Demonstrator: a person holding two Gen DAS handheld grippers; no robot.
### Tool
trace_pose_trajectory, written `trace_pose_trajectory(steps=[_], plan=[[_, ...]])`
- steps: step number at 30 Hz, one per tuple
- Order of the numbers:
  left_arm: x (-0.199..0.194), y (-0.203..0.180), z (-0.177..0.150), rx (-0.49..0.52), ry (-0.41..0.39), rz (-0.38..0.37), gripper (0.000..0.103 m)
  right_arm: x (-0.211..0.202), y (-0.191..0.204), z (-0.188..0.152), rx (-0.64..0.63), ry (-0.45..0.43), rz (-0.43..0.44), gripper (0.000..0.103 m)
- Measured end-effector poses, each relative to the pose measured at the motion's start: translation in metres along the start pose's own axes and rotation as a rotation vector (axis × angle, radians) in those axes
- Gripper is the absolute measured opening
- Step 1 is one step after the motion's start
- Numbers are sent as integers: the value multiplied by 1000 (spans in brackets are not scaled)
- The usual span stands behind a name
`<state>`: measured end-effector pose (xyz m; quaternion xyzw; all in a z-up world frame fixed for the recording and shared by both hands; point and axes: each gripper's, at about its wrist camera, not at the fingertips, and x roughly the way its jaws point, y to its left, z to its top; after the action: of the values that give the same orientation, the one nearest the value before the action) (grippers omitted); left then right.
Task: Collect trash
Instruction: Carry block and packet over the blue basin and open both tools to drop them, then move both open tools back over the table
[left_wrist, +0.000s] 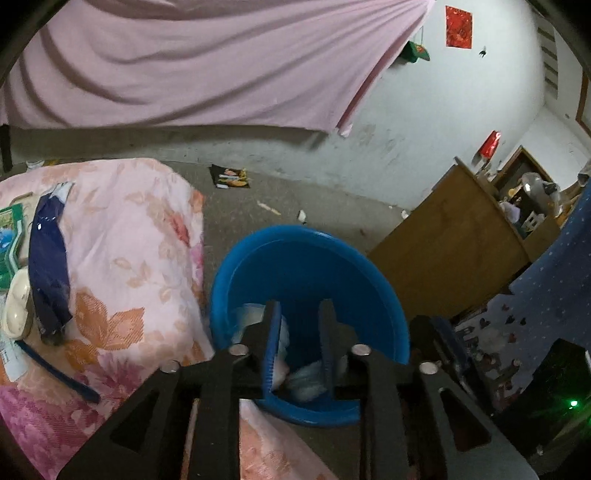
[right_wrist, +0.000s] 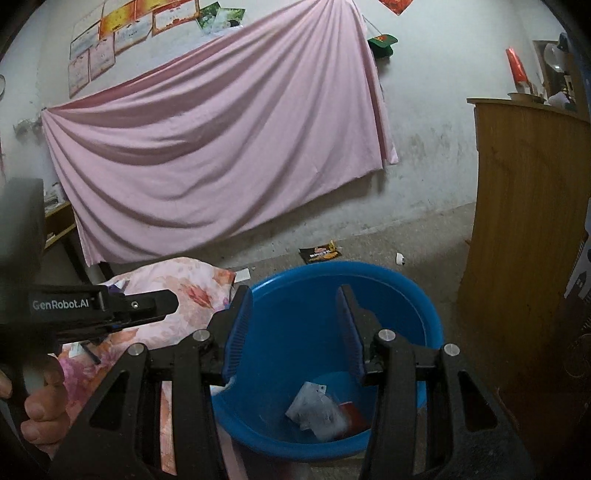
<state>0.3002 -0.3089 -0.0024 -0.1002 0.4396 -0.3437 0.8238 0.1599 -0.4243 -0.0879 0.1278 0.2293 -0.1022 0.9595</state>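
A blue bucket (left_wrist: 310, 258) stands on the floor beside the bed. My left gripper (left_wrist: 300, 306) hangs over its mouth, jaws slightly apart and nothing pinched; white crumpled wrappers (left_wrist: 306, 380) lie in the bucket below it. In the right wrist view my right gripper (right_wrist: 294, 291) is open and empty above the same bucket (right_wrist: 424, 314), where a white wrapper (right_wrist: 317, 410) and a red scrap (right_wrist: 352, 415) lie. A black snack packet (left_wrist: 229, 176) and a small white scrap (left_wrist: 302, 216) lie on the floor. A dark blue wrapper (left_wrist: 48, 266) rests on the quilt.
The floral quilt (left_wrist: 129, 258) borders the bucket on the left, a wooden cabinet (left_wrist: 454, 243) on the right. A pink sheet (right_wrist: 221, 147) hangs on the far wall. A hand (right_wrist: 40, 417) holds the left gripper's body (right_wrist: 110, 306) at the lower left.
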Motion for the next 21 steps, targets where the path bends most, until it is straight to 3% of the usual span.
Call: trace_pose_trajectory(steps=[4, 7, 9, 11, 14, 16, 18, 21], plan=[[-11, 0, -5, 9, -25, 14, 24, -4, 0, 0, 0, 0, -3, 75], [-30, -1, -10, 23, -106, 46, 34, -9, 3, 3, -11, -10, -1, 79], [-43, -2, -14, 41, -161, 72, 35, -16, 6, 7, -22, -25, 1, 84], [-62, -2, -20, 59, -220, 107, 39, -22, 11, 10, -35, -47, -1, 97], [-88, 1, -30, 75, -288, 155, 58, -39, 23, 18, -55, -98, 3, 103], [-106, 4, -36, 83, -339, 187, 64, -46, 30, 22, -65, -123, 7, 103], [-126, 8, -44, 85, -392, 216, 88, -55, 39, 24, -81, -140, 4, 103], [-157, 17, -59, 79, -500, 284, 98, -68, 50, 25, -88, -178, 9, 103]])
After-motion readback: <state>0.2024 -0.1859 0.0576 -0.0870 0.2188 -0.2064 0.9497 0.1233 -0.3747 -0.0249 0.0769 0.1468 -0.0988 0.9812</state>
